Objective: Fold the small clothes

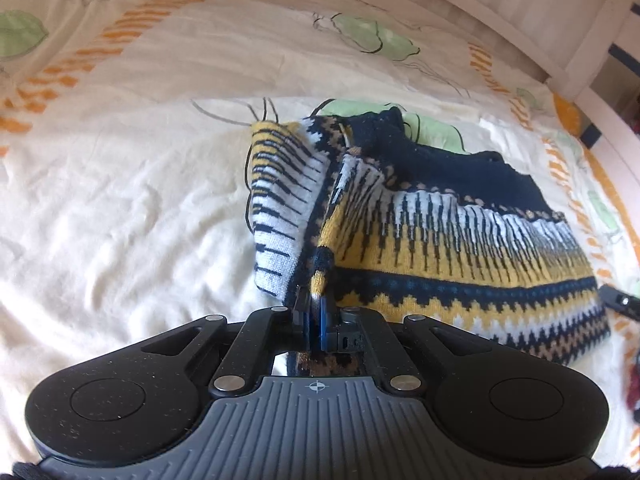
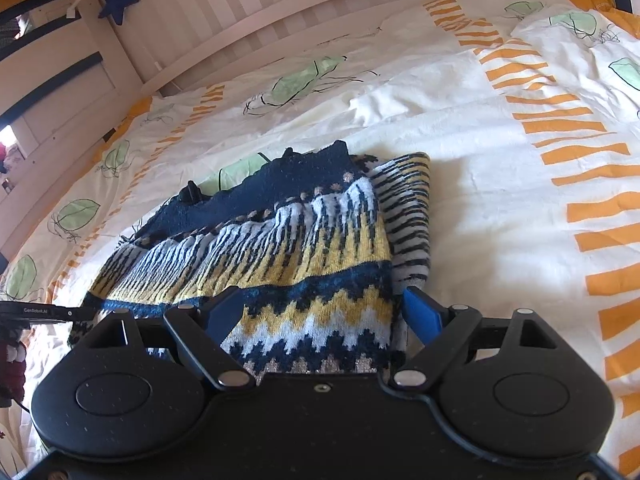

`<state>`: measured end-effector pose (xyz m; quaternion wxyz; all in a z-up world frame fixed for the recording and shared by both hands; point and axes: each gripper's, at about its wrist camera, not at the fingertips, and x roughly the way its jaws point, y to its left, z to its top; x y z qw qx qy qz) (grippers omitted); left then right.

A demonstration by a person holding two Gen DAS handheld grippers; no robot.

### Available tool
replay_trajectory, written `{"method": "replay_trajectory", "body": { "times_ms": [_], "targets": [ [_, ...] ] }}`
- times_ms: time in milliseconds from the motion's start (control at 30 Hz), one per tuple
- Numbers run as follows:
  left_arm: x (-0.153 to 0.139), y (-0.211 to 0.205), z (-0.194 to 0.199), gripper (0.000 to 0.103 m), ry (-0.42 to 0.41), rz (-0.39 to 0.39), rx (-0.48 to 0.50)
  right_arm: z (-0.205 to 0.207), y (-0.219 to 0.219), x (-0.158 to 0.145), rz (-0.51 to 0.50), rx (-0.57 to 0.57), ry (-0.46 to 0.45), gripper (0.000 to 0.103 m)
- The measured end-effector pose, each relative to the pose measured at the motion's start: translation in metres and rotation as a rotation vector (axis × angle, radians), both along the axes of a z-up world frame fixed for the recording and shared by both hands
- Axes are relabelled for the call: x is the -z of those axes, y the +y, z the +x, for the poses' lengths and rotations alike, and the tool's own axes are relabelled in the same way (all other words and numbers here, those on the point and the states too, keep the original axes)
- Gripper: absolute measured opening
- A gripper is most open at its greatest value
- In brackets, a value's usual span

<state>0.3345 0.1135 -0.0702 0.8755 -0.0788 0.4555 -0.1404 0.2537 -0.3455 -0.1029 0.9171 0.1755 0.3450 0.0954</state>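
A patterned knit sweater (image 1: 460, 240) lies on a bed, on a cream duvet (image 1: 120, 200) printed with green leaves and orange dashes, partly folded—one striped side panel (image 1: 280, 208) is turned up and stands raised along the garment's left edge in the left wrist view. The left tongs (image 1: 316, 316) are closed tight on that edge of the knit, fabric pinched between the blue pads. The right tongs (image 2: 320, 316) stand wide apart, the zigzag hem (image 2: 320, 320) lying between the fingers with neither pad seen to press it. Judged from this, the fold is at an early-to-middle stage: one side is being brought over, while the other side and the final halving remain. Open duvet lies to the garment's free side in both views—ample room to carry the panel across; the white slatted bed frame (image 2: 280, 12) bounds the far edge, well apart from the sweater.
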Motion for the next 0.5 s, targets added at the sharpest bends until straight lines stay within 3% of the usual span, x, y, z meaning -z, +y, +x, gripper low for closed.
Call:
{"method": "replay_trajectory", "body": {
  "times_ms": [167,300,367,433,500],
  "targets": [
    [0.008,0.003,0.0,0.005,0.014,0.013,-0.017,0.004,0.001,0.004,-0.049,0.008,0.016,0.088],
    [0.007,0.002,0.0,0.005,0.01,0.022,-0.015,0.007,-0.006,0.021,-0.156,0.069,0.103,0.087],
    [0.007,0.002,0.0,0.006,0.011,0.018,-0.018,0.006,-0.013,0.024,-0.134,0.085,0.11,0.089],
    [0.008,0.005,0.0,0.01,0.012,0.009,-0.027,0.008,-0.013,0.021,-0.131,0.089,0.115,0.09],
    [0.006,0.007,0.0,0.026,0.016,-0.008,-0.057,0.007,-0.013,0.02,-0.114,0.088,0.113,0.091]
  ]
}}
